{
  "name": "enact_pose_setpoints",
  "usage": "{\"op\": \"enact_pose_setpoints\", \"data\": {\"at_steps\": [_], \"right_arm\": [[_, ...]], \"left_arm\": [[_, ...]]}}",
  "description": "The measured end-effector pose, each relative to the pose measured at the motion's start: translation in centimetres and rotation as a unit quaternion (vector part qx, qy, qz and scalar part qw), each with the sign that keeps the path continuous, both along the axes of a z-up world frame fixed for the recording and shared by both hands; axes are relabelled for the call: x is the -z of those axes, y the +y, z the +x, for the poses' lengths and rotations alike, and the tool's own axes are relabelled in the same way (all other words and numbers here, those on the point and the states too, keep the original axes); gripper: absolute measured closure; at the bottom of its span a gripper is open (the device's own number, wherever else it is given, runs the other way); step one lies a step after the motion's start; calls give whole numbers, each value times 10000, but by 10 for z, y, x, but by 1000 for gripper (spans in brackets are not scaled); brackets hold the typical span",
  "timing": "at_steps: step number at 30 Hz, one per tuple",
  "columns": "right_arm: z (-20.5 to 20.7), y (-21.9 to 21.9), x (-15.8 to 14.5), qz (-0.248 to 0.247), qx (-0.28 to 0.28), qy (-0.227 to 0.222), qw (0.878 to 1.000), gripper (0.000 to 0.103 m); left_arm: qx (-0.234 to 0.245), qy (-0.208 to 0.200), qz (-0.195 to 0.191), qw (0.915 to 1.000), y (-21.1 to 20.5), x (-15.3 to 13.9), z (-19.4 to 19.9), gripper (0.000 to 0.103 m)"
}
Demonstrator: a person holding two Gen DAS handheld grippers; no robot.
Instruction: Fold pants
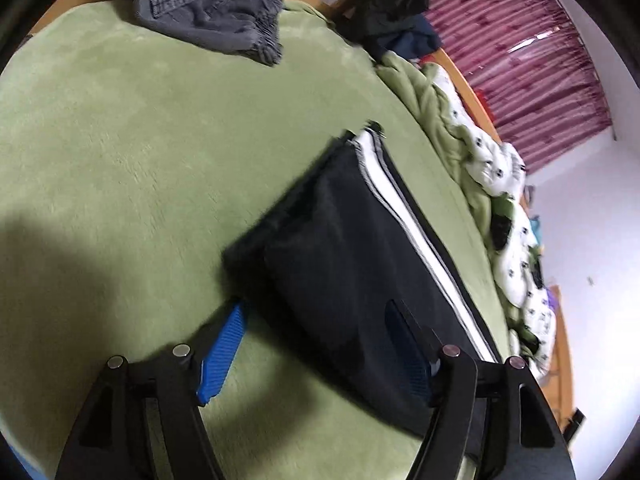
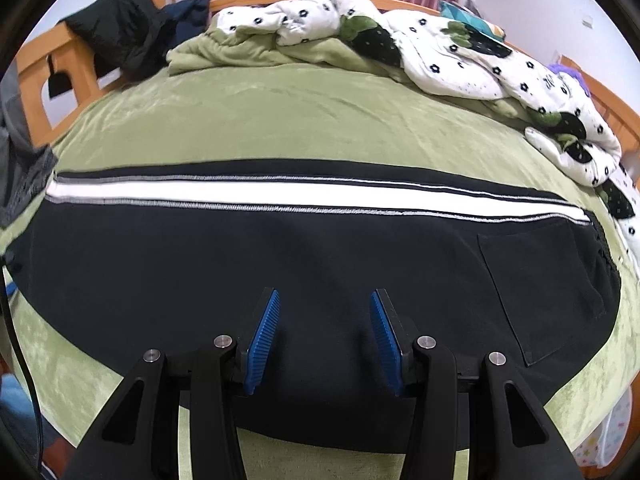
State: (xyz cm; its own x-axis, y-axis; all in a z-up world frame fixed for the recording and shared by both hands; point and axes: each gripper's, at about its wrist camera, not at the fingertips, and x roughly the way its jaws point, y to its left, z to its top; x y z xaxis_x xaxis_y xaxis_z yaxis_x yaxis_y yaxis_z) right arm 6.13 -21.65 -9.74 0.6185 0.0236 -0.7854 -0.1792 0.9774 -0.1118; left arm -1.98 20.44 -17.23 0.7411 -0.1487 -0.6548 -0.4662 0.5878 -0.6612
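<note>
The pants (image 2: 280,264) lie flat near the bed's (image 2: 240,120) front edge; both left tongs (image 1: 316,344) and right tongs (image 2: 325,336) gape apart over them.

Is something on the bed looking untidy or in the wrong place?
The black pants lie flat and straight on the green sheet. Only the white quilt is bunched along the far edge, and grey shorts sit crumpled at one end.
</note>
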Motion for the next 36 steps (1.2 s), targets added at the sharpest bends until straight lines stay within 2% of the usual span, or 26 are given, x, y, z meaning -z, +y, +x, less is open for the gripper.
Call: {"op": "enact_pose_setpoints", "data": {"at_steps": [4, 5, 7, 9, 12, 14, 17, 19, 22, 24, 27, 31, 34, 36], "right_arm": [[-4, 6, 4, -123, -147, 36, 9998, 56], [-4, 7, 5, -146, -166, 38, 9997, 56], [-5, 5, 6, -163, -172, 61, 9997, 56], [-5, 1, 8, -170, -106, 89, 9998, 56], [-5, -7, 9, -81, 7, 145, 9999, 56], [-4, -13, 10, -92, 130, 134, 9998, 56], [-6, -23, 10, -113, 342, 86, 9993, 56], [-5, -30, 7, -69, 445, 145, 9989, 56], [-8, -40, 0, 88, 574, 67, 9983, 56], [-11, -49, -5, 171, 615, 1, 9980, 56], [-15, -66, -11, 244, 719, -126, 9970, 56], [-22, -99, -14, 360, 946, -230, 9946, 56], [-30, -128, -16, 437, 1164, -285, 9918, 56], [-36, -147, -20, 622, 1328, -362, 9885, 56]], "left_arm": [[-193, 89, 215, 9995, -2, -3, 5, 37], [-241, 140, 256, 9993, -2, -3, 7, 42], [-355, 337, 349, 9982, 0, -4, 11, 55], [-455, 512, 370, 9970, 5, -4, 13, 74], [-438, 462, 272, 9976, 8, -7, 11, 87], [-403, 503, 560, 9963, 1, -16, 13, 88], [-370, 583, 1348, 9885, -19, -38, 19, 90], [-336, 531, 1900, 9798, -37, -58, 24, 90], [-207, 64, 2256, 9740, -60, -87, 28, 90], [-27, -118, 2559, 9666, -83, -107, 33, 91], [322, -410, 3067, 9504, -129, -131, 44, 91], [896, -1008, 3353, 9324, -196, -151, 51, 91], [1584, -1072, 3647, 9113, -260, -150, 61, 92], [2066, -1038, 3779, 8965, -305, -138, 68, 92]]}}
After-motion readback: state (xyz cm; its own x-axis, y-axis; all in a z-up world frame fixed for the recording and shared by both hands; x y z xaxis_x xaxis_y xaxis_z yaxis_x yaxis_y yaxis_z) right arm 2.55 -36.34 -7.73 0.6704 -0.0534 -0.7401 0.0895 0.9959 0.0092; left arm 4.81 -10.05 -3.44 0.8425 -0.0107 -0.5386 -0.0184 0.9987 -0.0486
